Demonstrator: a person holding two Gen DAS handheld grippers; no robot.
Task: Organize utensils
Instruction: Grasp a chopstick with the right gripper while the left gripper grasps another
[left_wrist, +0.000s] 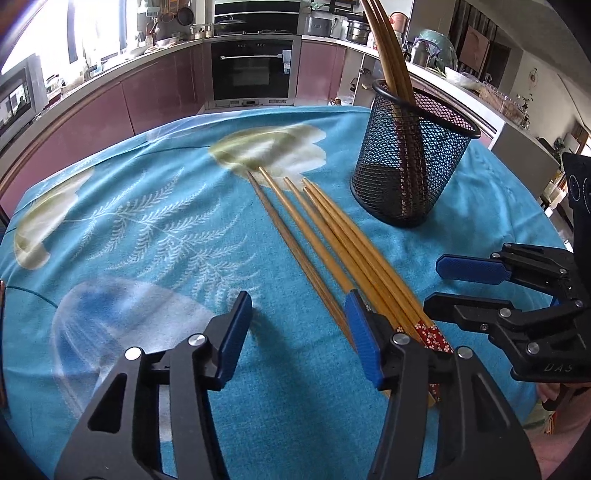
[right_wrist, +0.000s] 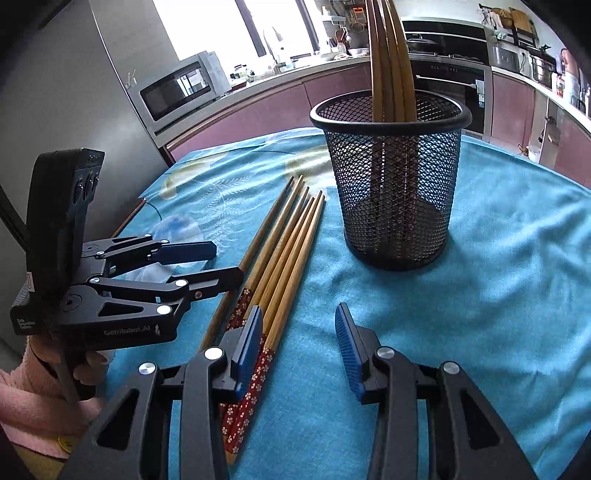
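Note:
Several wooden chopsticks (left_wrist: 332, 236) (right_wrist: 284, 258) lie side by side on the blue cloth, their red flowered ends towards me. My left gripper (left_wrist: 299, 338) (right_wrist: 221, 264) hovers open low over their near ends; the darkest chopstick (left_wrist: 295, 251) runs between its jaws, untouched by the pads. Just to its right, my right gripper (right_wrist: 299, 350) (left_wrist: 443, 286) is also open, its left finger (right_wrist: 251, 343) over the red ends, gripping nothing. A black mesh cup (left_wrist: 410, 166) (right_wrist: 395, 195) stands upright behind the pile with a few chopsticks (left_wrist: 388, 48) (right_wrist: 388, 55) in it.
The table carries a blue cloth (left_wrist: 147, 229) with leaf prints. Behind it run pink kitchen cabinets with an oven (left_wrist: 255, 70) and a microwave (right_wrist: 177, 88). A hand in a pink sleeve (right_wrist: 33, 384) holds the left gripper.

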